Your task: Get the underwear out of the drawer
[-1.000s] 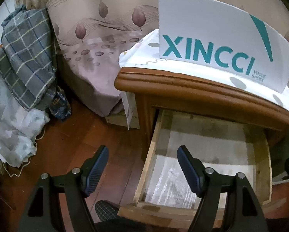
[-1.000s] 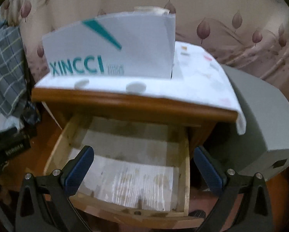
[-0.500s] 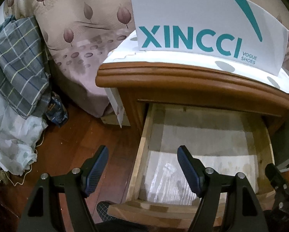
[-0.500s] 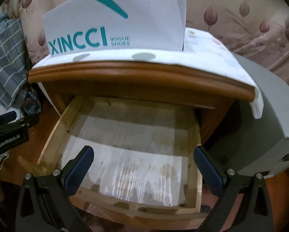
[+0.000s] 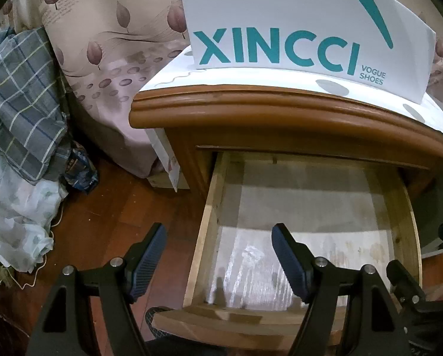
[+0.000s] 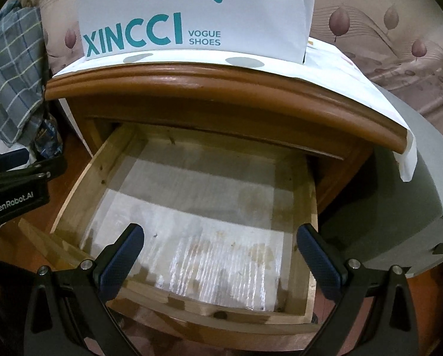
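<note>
Light: dim, warm, from above | Shadow: band across rear of drawer [image 6: 309, 184] floor | Glare: sheen on front of liner | Focus: sharp, no blur | Distortion: fisheye bending, black corners

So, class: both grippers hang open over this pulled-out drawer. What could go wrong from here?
1. The drawer shows only a stained liner, no underwear, so a grab may close on nothing.
2. The left gripper straddles the drawer's side wall and could knock it.
3. The right gripper could snag the liner.
</note>
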A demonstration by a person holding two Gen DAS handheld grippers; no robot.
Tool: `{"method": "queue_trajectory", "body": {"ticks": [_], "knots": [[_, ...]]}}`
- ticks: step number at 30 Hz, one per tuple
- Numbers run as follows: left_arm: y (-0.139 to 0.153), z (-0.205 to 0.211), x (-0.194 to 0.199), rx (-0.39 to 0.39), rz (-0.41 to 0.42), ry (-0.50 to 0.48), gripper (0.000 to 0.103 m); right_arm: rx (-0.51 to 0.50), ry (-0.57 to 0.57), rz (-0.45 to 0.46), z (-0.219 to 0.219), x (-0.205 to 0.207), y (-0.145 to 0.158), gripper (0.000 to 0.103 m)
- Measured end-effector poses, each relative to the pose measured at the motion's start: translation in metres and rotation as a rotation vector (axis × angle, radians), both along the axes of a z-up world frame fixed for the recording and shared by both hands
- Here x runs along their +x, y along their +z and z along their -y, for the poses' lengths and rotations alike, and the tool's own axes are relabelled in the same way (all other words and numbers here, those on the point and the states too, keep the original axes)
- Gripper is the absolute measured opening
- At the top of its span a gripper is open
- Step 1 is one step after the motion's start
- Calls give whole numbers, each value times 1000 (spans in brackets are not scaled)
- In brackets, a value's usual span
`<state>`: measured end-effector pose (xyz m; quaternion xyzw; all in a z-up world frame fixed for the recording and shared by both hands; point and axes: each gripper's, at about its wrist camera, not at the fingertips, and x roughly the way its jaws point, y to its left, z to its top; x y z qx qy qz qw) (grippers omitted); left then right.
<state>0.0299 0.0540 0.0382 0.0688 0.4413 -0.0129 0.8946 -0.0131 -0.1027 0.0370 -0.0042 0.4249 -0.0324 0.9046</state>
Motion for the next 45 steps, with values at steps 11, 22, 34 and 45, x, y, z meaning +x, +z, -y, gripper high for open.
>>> {"method": "queue_trajectory", "body": {"ticks": [11,22,34,45], "knots": [[-2,2,0,12,-4,-5,75,35,7,-26,-1,3,-5,102],[-2,4,0,3,-1,-16,75,37,4,-30,-2,3,-6,102],[-2,7,-1,-5,1,-28,75,37,4,-37,-3,4,-6,102],[-5,4,1,-38,-26,-31,75,36,4,-37,-5,3,-6,102]]}}
